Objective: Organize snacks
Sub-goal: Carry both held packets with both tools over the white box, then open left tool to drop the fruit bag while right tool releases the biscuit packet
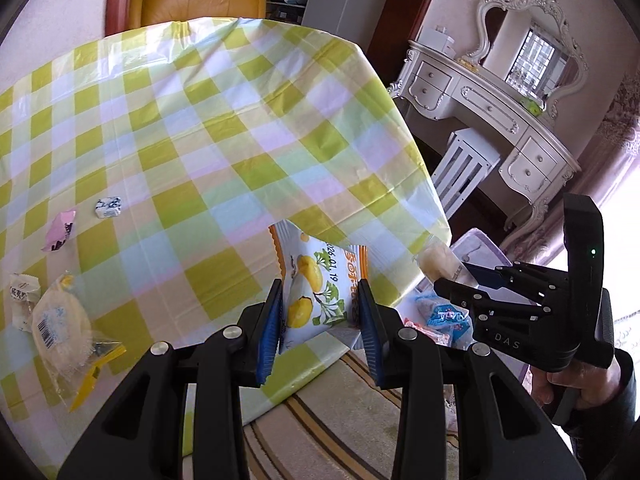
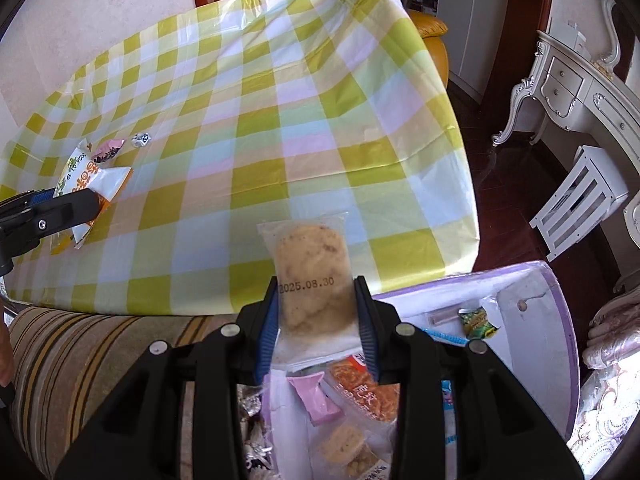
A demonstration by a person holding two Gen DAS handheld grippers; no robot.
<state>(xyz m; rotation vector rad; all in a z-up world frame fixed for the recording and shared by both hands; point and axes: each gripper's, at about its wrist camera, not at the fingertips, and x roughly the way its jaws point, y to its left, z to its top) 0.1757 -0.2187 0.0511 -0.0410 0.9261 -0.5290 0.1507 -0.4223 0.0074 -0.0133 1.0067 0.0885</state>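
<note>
Right wrist: right tool (image 2: 316,304) pinches cookie pkt (image 2: 310,276) over snack box (image 2: 560,344); left tool (image 1: 320,312) pinches lemon pkt (image 1: 316,288).

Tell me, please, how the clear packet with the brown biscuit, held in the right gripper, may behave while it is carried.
The biscuit packet probably stays fairly stiff: it stands upright above the right gripper. Its glossy film may slip. The biscuit looks crumbly, so hard squeezing could break it.

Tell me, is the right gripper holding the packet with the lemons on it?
No, the right gripper is shut on a clear cookie packet stamped 2025.08.30; the lemon packet sits in the left gripper.
</note>
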